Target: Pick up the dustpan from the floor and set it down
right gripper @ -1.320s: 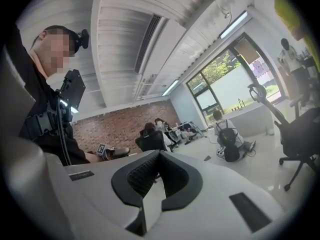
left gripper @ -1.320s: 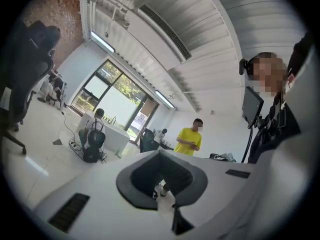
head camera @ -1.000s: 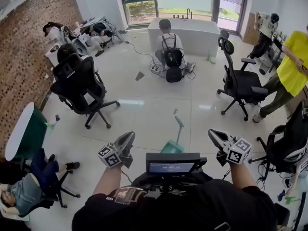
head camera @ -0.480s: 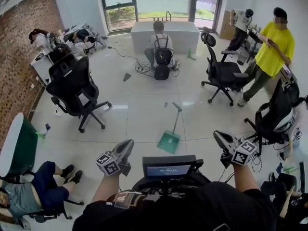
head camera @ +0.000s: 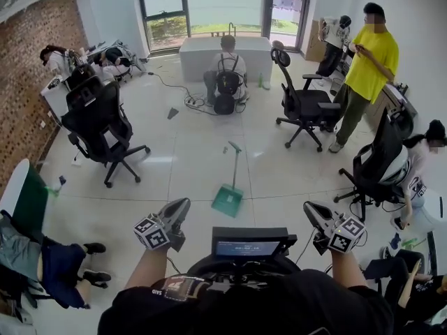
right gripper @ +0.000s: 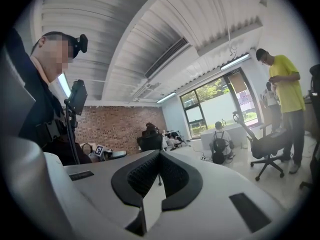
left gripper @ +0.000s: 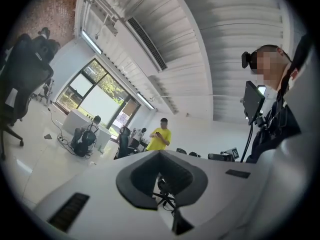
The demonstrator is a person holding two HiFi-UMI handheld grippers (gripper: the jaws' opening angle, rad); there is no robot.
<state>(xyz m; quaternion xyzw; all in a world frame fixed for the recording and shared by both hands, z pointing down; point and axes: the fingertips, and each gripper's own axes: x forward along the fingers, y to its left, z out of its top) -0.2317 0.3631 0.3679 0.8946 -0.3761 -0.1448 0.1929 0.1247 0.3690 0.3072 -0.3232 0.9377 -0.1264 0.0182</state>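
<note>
A green dustpan (head camera: pixel 228 199) stands on the white tiled floor in the head view, its long handle (head camera: pixel 235 160) rising away from me. My left gripper (head camera: pixel 180 209) hovers short of it to the left, jaws together and empty. My right gripper (head camera: pixel 312 213) is held further right, also shut with nothing in it. In the left gripper view the left gripper (left gripper: pixel 160 154) points level across the room, and the right gripper (right gripper: pixel 160 154) does the same in the right gripper view. Neither gripper view shows the dustpan.
Black office chairs stand at the left (head camera: pixel 98 121), centre right (head camera: pixel 300 103) and right (head camera: pixel 377 166). A person in a yellow shirt (head camera: pixel 367 68) stands right; another (head camera: pixel 227 75) sits on the floor by a white counter (head camera: pixel 195 51). Cables (head camera: pixel 188 103) trail there. Seated people flank both sides.
I have moved forward across the room: the dustpan sits further from the grippers' left in view, and the person in yellow has come fully into sight. Both grippers stay shut.
</note>
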